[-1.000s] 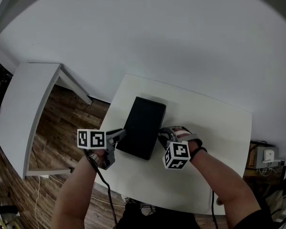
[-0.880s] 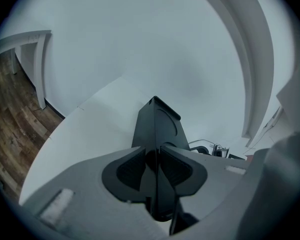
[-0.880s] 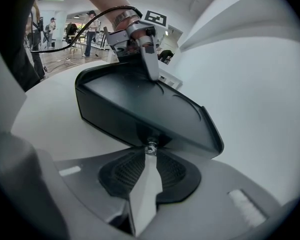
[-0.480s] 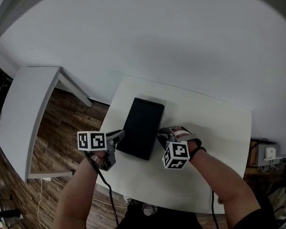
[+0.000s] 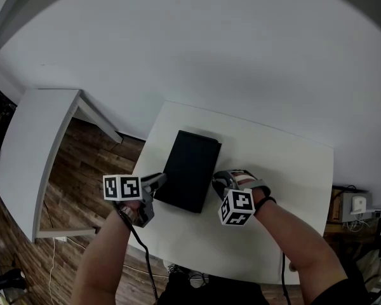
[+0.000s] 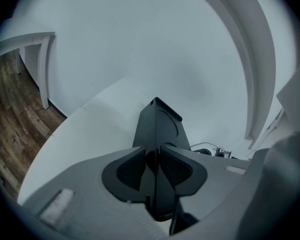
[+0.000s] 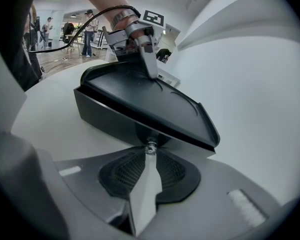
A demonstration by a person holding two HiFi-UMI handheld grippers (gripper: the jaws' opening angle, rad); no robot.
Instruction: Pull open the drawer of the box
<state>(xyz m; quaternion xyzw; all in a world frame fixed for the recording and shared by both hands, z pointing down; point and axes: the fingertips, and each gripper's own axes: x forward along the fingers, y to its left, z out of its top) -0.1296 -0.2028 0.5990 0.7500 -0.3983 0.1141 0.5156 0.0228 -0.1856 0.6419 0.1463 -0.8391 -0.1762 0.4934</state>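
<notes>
Black box, drawer closed, white table

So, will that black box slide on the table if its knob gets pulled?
Probably, left alone: the black box sits low and flat on a smooth table and looks light. Tipping seems unlikely with that wide footprint. The left gripper clamped on its edge should steady it while the right gripper pulls the knob.
</notes>
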